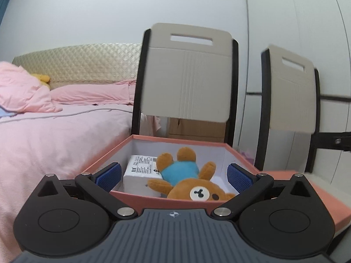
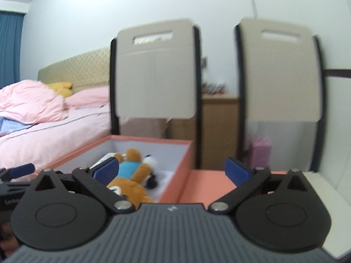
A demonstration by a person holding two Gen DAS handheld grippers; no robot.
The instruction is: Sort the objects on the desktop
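A salmon box (image 1: 175,141) with a white inside stands open in front of me. In it lie a brown teddy bear (image 1: 182,171) in a blue shirt, on its back with its head toward me, and a white printed carton (image 1: 140,173) to its left. My left gripper (image 1: 174,175) is open at the box's near wall, with nothing between its pads. The right wrist view shows the same box (image 2: 151,139), the bear (image 2: 129,168) and a small black-and-white plush (image 2: 150,162) beside it. My right gripper (image 2: 172,172) is open and empty over the box's right wall and a flat salmon lid (image 2: 206,184).
Two beige chair backs (image 1: 186,72) (image 1: 291,92) with black frames stand right behind the box. A bed with pink bedding (image 1: 54,135) fills the left. A wooden cabinet (image 2: 219,131) stands behind the chairs. A white tabletop (image 2: 318,182) shows to the right of the lid.
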